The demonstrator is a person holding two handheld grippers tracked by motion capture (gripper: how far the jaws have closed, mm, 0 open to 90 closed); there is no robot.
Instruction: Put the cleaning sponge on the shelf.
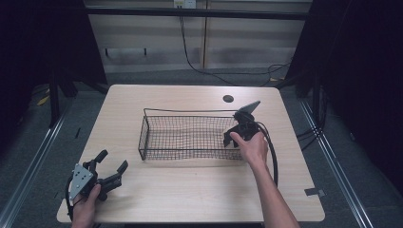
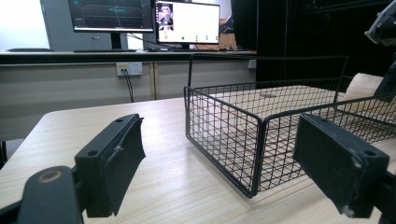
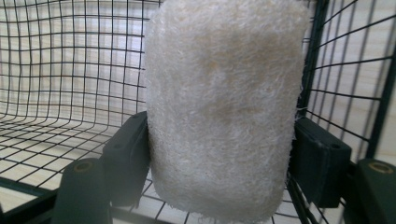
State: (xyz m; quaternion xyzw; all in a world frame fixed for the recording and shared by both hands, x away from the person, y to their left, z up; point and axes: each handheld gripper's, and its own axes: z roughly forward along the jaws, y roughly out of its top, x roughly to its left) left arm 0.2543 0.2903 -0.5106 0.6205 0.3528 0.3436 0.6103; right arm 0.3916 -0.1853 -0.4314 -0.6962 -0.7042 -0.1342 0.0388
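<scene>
- A pale wood-grain table (image 1: 190, 190) stands in a dim room, dark curtains at the sides; beyond its far edge, a desk with two lit monitors (image 2: 144, 18) and a wall socket with a trailing cable.
- A black wire basket (image 1: 157, 137) sits mid-table, its long axis running left to right in the high view.
- The right gripper (image 1: 236, 135) dips into the basket's right end, jaws pinching a cream loofah sponge (image 3: 224, 107) — both pads press on its flanks.
- In the right gripper view the sponge stands up from the jaws, its long axis running away from the gripper towards the mesh ahead; its near end hangs just over the basket's wire floor, whether touching I cannot tell.
- The basket's right wall lies just beside the sponge, so the drop spot is in the right-hand end, close to a corner.
- The left gripper (image 1: 110, 167) rests low near the table's front left corner, jaws spread wide with nothing between them — well apart from the basket, whose left corner faces it.
- The right hand (image 1: 252, 147) is plainly the nearer one; my guess is the next move is simply lowering and letting go.
</scene>
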